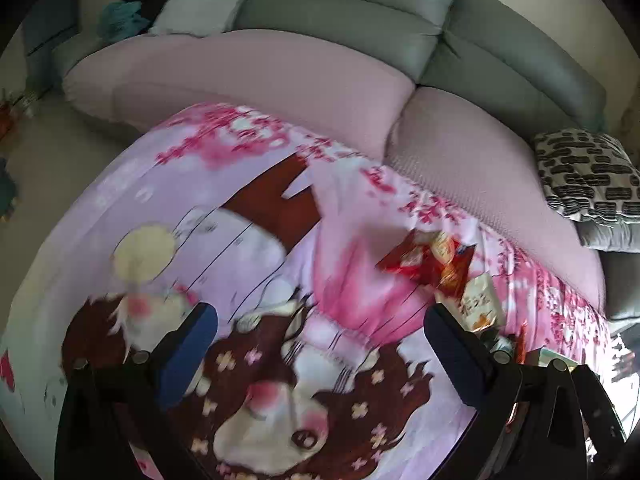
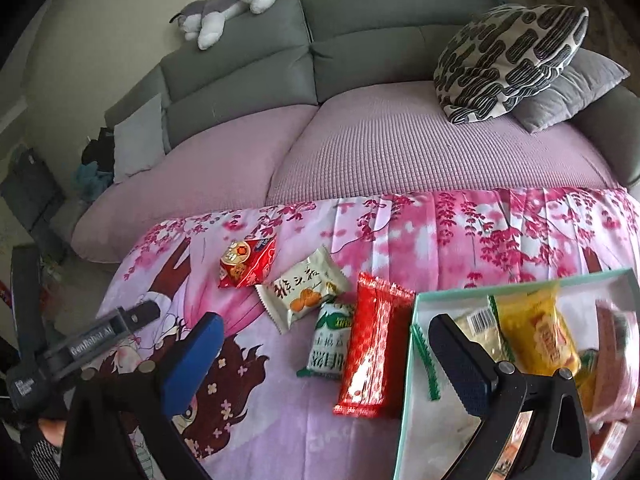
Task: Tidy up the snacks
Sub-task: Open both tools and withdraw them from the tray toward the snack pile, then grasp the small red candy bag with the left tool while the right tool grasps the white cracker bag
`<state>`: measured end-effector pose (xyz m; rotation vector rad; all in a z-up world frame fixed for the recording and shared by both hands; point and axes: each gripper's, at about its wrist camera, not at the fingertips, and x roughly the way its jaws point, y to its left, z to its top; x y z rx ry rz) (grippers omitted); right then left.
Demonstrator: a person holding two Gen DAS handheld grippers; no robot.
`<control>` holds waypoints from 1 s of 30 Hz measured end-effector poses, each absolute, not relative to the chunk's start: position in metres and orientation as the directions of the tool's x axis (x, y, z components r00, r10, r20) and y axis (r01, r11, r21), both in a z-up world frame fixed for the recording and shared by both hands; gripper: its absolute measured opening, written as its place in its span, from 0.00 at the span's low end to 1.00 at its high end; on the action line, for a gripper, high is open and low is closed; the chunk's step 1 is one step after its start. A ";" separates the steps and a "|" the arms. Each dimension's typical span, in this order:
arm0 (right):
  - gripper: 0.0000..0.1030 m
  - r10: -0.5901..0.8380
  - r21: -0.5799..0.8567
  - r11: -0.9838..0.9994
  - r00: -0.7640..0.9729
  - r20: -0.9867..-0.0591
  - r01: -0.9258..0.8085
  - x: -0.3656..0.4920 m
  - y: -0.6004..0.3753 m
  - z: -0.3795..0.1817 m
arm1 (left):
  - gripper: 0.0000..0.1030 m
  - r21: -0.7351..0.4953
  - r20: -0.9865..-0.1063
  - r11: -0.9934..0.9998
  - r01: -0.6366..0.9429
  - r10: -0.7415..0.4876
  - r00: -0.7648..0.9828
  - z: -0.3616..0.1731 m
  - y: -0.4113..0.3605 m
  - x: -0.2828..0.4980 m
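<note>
Cartoon-print blanket before grey sofa, four snack packets left of teal box, more inside, left gripper and right gripper both spread apart, empty.

The left tongs, seen in the right wrist view, are showing "GenRobot.AI" in white on the grey bar. The white snack pack is carrying large dark Chinese characters & the green-white pack too, both too blurred to read w/ certainty. A barcode is showing on a packet in the box, digits illegible.
</note>
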<state>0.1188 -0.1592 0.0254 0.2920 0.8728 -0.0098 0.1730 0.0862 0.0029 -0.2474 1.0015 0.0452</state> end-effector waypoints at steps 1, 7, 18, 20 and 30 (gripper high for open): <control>1.00 0.112 0.247 0.961 0.637 -0.763 0.127 0.124 -0.160 0.024 | 1.00 -0.188 -0.837 0.973 -0.134 -0.088 0.540 0.004 0.084 0.178; 1.00 0.125 0.252 0.958 0.588 -0.799 0.139 0.157 -0.167 0.018 | 1.00 -0.278 -0.843 0.960 -0.026 -0.231 0.485 0.001 0.068 0.224; 1.00 0.133 0.239 0.962 0.545 -0.828 0.128 0.189 -0.176 0.016 | 0.84 -0.333 -0.872 0.942 0.046 -0.326 0.366 -0.033 0.029 0.280; 1.00 0.127 0.229 0.965 0.538 -0.833 0.127 0.190 -0.179 0.014 | 0.76 -0.324 -0.880 0.945 0.049 -0.320 0.352 -0.039 0.025 0.287; 1.00 0.149 0.227 0.969 0.507 -0.849 0.095 0.201 -0.178 0.004 | 0.56 -0.330 -0.890 0.943 0.050 -0.328 0.317 -0.056 0.018 0.287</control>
